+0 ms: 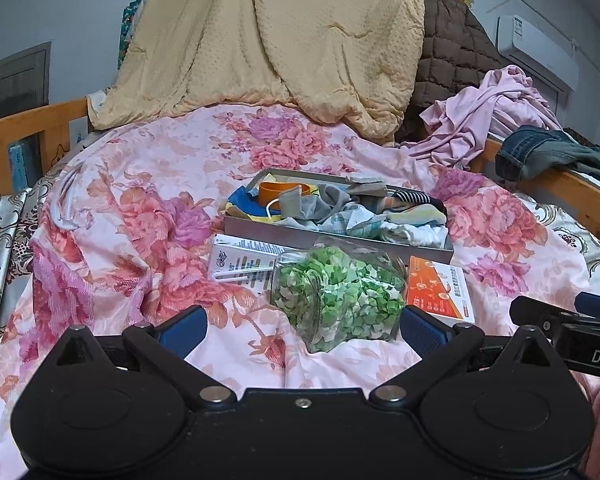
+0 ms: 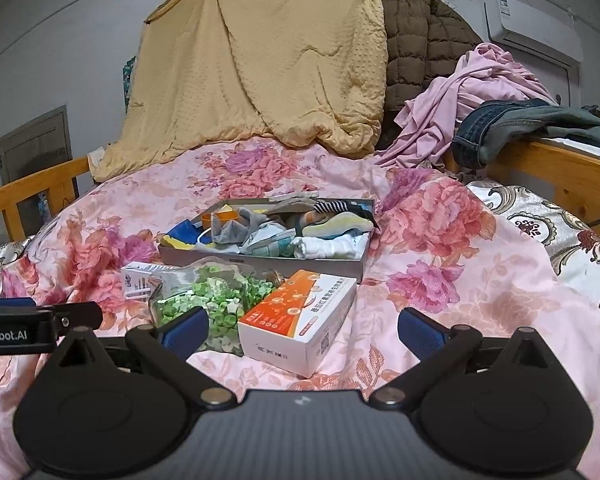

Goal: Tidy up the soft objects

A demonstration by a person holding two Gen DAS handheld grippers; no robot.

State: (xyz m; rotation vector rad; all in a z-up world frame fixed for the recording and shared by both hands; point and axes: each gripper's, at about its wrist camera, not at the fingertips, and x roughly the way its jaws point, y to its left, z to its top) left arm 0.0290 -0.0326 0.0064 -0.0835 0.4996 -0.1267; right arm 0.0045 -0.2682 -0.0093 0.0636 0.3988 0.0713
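Socks and small cloths [image 1: 340,208] already heaped in grey tray [image 1: 332,240] mid-bed. Left gripper [image 1: 302,330] and right gripper [image 2: 302,330] both spread wide, empty, hovering near edge. Jar [image 1: 336,300], orange box [image 2: 300,320] in front. Pink garment [image 2: 480,92], jeans [image 2: 512,128] far right, apparently unsorted.

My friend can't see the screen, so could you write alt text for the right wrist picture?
Open black tongs with blue tips hover low over a pink floral bedspread, facing an orange-and-white carton and a clear bag of green bits. Behind them a grey tray holds socks and small cloths. A yellow quilt hangs at the back.
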